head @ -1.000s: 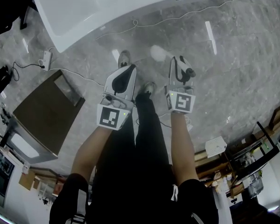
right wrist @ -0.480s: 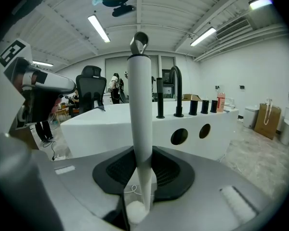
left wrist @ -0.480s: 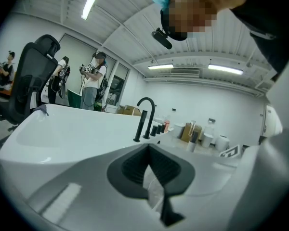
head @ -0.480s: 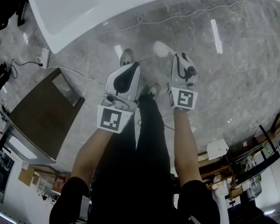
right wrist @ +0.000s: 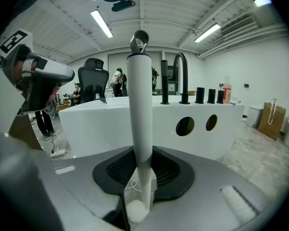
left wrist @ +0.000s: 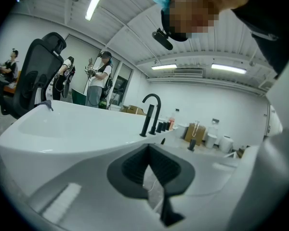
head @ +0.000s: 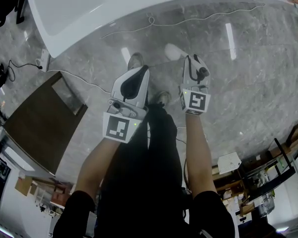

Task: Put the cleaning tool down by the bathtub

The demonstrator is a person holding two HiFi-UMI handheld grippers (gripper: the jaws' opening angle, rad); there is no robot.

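My right gripper (head: pixel 191 62) is shut on the white cleaning tool (right wrist: pixel 140 129), whose long handle stands upright between the dark pads (right wrist: pixel 171 170). A hanging loop tops the handle. In the head view the tool's white end (head: pixel 173 51) shows just ahead of that gripper, above the grey floor. My left gripper (head: pixel 139 73) is beside it at the left, its jaws together with nothing in them. The white bathtub (head: pixel 69 9) lies ahead across the floor. It fills the left gripper view (left wrist: pixel 62 129) and the right gripper view (right wrist: pixel 221 138), with a black tap (left wrist: pixel 151 112) on its rim.
A dark brown cabinet (head: pixel 39 123) stands on the floor at the left. A power strip (head: pixel 39 61) and thin cables (head: pixel 154 21) lie by the tub. Shelving (head: pixel 258 177) is at the lower right. A black office chair (left wrist: pixel 36 76) and people (left wrist: pixel 98 81) are beyond the tub.
Both grippers keep their pose and the tool stays in the right one. The head view has drifted a little, so the grippers sit slightly lower in it.
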